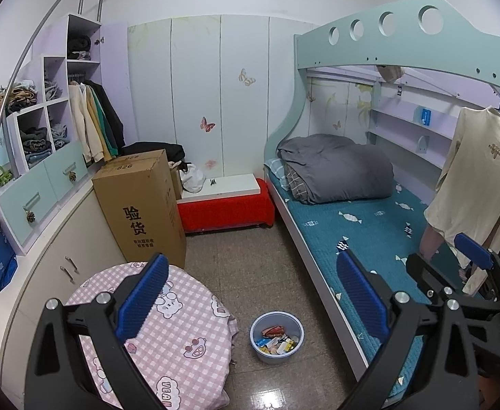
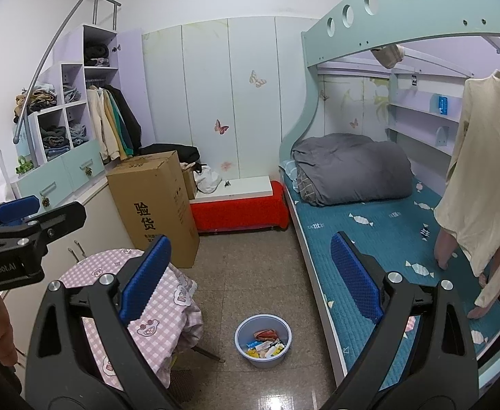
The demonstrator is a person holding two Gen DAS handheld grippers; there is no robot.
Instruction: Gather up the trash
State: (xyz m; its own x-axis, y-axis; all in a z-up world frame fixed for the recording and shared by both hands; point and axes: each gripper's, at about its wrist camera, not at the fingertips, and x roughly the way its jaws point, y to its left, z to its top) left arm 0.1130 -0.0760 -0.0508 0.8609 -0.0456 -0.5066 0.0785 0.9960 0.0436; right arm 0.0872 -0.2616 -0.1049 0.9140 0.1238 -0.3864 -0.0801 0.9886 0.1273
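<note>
bedroom, seen from both wrist cameras. bunk bed (image 1: 369, 225) on the right, teal mattress bare of litter; cardboard box (image 1: 140, 205) far left, printed "验货"; round tabletop (image 1: 167, 328) near left under pink checked cloth, nothing loose on it. blue bin (image 2: 262, 341) on the floor between tabletop and bed, wrappers already inside. left claw (image 1: 250, 300) and right claw (image 2: 250, 280) both spread wide, empty, raised above the bin. collecting appears largely done; the next move calls for scanning for remaining trash. the left claw's body reads "genrobot.ai".
</note>
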